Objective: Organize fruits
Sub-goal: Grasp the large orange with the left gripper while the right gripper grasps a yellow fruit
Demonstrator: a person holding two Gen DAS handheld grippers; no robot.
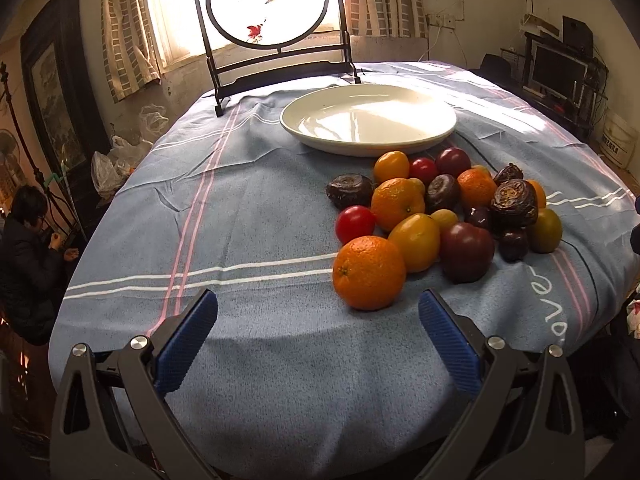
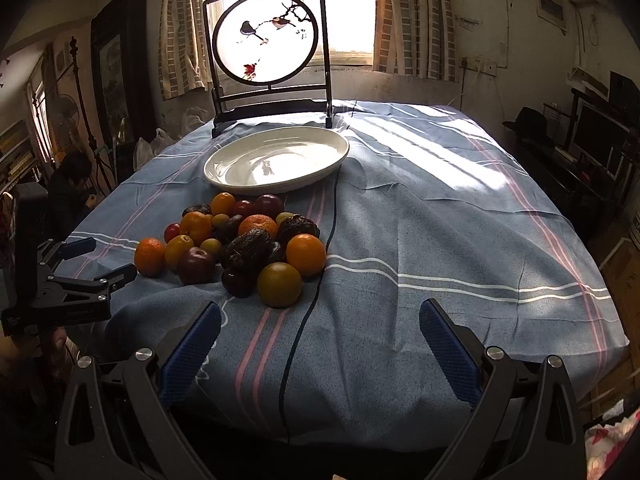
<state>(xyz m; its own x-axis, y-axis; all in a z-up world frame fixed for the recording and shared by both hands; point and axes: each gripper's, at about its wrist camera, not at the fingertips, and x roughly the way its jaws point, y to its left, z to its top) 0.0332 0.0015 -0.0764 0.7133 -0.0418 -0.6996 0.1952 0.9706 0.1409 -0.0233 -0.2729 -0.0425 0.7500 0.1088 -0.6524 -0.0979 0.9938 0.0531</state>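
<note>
**Grippers open, fruit heaped below plate**

Fingers of the left gripper [image 1: 318,304] are spread wide and hold nothing; the nearest orange [image 1: 369,272] lies just beyond the tips, right of centre. The right gripper [image 2: 320,314] is likewise spread wide and empty above bare cloth. The fruit pile [image 2: 240,244] sits left of centre in the right view, just below the empty white plate [image 2: 276,160]. White script on the blue striped tablecloth [image 1: 248,208] reads partly "over". A bird-painted screen [image 2: 266,40] stands before the bright window, upper centre. A person [image 1: 28,256] sits at left.
</note>
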